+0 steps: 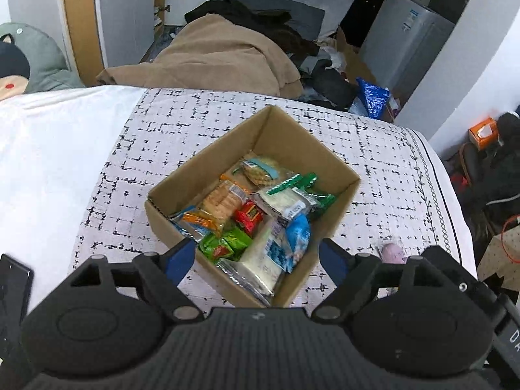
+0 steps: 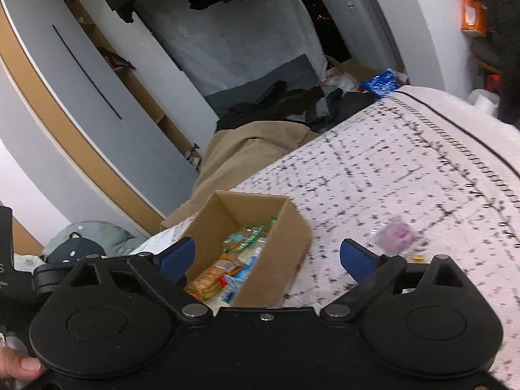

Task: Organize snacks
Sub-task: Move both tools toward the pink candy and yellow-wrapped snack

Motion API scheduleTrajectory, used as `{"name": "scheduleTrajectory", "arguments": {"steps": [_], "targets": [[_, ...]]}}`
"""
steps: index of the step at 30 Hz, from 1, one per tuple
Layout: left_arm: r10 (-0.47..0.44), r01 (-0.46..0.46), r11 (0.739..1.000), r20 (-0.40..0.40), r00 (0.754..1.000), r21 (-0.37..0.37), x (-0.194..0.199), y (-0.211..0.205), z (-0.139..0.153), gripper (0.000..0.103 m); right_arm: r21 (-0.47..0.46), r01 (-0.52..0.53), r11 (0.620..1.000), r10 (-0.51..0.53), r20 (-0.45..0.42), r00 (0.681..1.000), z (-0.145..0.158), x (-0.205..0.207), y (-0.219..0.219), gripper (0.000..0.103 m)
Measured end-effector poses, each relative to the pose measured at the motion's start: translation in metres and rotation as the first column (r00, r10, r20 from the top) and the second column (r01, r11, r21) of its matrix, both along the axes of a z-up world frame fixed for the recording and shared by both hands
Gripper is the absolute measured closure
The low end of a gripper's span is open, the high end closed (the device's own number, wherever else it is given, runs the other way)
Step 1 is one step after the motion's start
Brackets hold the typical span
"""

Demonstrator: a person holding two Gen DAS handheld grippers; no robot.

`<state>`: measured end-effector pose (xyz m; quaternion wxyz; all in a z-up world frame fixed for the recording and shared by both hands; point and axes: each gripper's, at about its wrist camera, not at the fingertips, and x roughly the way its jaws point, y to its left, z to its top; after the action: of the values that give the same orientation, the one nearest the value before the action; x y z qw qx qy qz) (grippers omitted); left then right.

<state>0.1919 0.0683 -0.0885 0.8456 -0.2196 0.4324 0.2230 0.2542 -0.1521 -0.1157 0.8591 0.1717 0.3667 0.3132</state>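
An open cardboard box (image 1: 328, 149) sits on the patterned bed cover, filled with several wrapped snacks: crackers (image 1: 221, 200), a red packet (image 1: 248, 216), green packets (image 1: 227, 243), a blue-and-white packet (image 1: 297, 234). My left gripper (image 1: 256, 258) hovers open over the box's near corner, nothing between its blue fingers. In the right wrist view the same box (image 2: 269, 269) lies ahead and left. A pink snack in clear wrap (image 2: 395, 234) lies on the cover to the box's right, with a small yellow item (image 2: 417, 257) near it. My right gripper (image 2: 269, 258) is open and empty above them.
The pink snack (image 1: 395, 252) shows beside the left gripper's right finger. A dark phone (image 1: 14, 279) lies on the white sheet at left. A tan blanket (image 1: 211, 55), dark clothes and a blue bag (image 1: 372, 97) lie beyond the bed's far edge. A thumb (image 2: 22, 365) grips the right tool.
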Motion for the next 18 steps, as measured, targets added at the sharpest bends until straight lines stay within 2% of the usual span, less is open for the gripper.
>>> {"name": "scheduleTrajectory", "arguments": {"steps": [3, 9, 16, 18], "targets": [[-0.01, 0.01, 1.0, 0.006, 1.0, 0.013, 0.001, -0.008, 0.002, 0.014, -0.023, 0.015, 1.0, -0.015, -0.012, 1.0, 0.0, 0.0, -0.012, 0.006], [-0.037, 0.037, 0.999, 0.01, 0.999, 0.021, 0.005, -0.026, 0.005, 0.013, -0.056, 0.049, 0.997, -0.051, -0.046, 0.998, -0.002, 0.001, -0.031, 0.006], [-0.063, 0.063, 0.998, 0.011, 0.998, 0.031, 0.008, -0.046, 0.004, 0.013, -0.05, 0.074, 0.996, -0.078, -0.082, 0.994, -0.005, 0.005, -0.055, 0.003], [-0.073, 0.072, 0.997, 0.012, 0.997, 0.036, 0.009, -0.052, 0.003, 0.009, -0.043, 0.088, 0.995, -0.091, -0.091, 0.992, -0.007, 0.006, -0.063, 0.003]]}}
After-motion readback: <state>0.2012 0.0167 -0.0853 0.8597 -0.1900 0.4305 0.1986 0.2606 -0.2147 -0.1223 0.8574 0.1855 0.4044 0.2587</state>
